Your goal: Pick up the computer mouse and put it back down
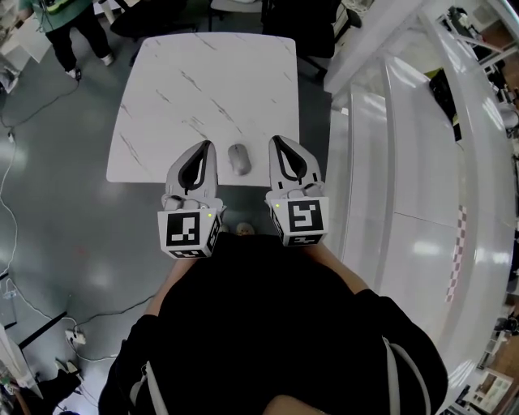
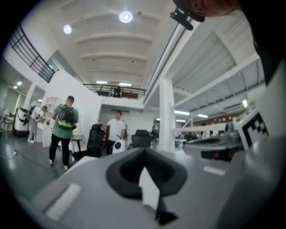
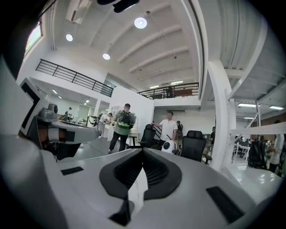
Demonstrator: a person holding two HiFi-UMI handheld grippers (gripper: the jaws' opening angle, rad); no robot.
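A grey computer mouse lies on the white marble table, close to its near edge. My left gripper is held just left of the mouse and my right gripper just right of it. Both are above the table and neither touches the mouse. Both point level across the room. In the left gripper view the left gripper has its jaws together with nothing between them. The right gripper in its own view is also shut and empty. Neither gripper view shows the mouse.
Black office chairs stand at the table's far edge, and a person stands at the far left. A glossy white structure runs along the right side. Cables lie on the grey floor to the left.
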